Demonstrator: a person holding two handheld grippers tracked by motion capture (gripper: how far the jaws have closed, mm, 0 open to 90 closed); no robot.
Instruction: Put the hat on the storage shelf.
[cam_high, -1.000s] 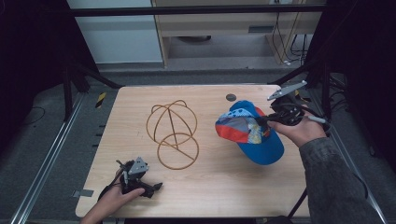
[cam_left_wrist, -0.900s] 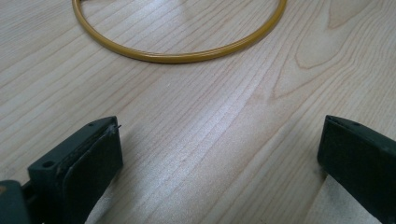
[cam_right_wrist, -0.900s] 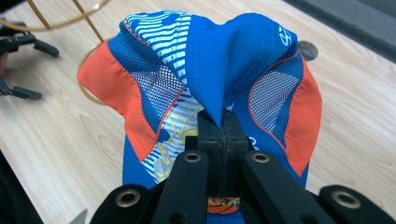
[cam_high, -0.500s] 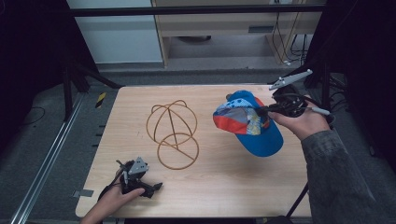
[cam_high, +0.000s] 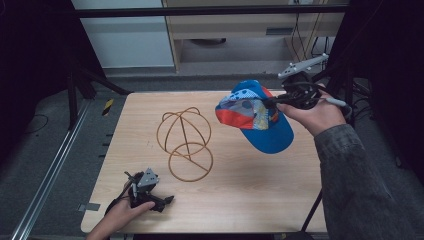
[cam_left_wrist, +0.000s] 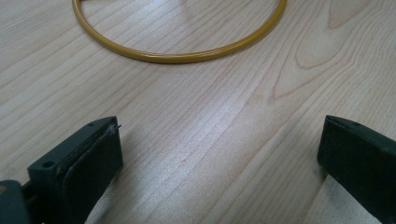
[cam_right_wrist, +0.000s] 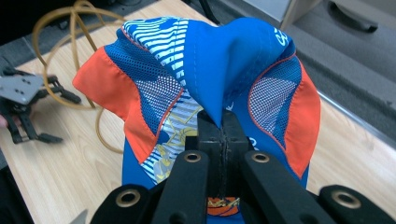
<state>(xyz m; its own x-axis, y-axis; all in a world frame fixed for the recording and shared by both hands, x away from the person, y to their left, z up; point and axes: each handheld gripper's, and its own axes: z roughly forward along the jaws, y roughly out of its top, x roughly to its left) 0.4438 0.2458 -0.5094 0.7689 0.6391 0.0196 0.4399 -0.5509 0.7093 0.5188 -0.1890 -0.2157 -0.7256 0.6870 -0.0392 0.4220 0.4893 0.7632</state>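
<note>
Right gripper (cam_right_wrist: 219, 130) pinching cap (cam_high: 255, 120), brim slanting down towards person

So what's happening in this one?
A person works at a wooden table with a gripper in each hand. The right gripper is shut on the fabric of a blue and orange cap and holds it in the air above the table's right side. The left gripper rests open near the front edge, close to a gold wire cap stand.
</note>
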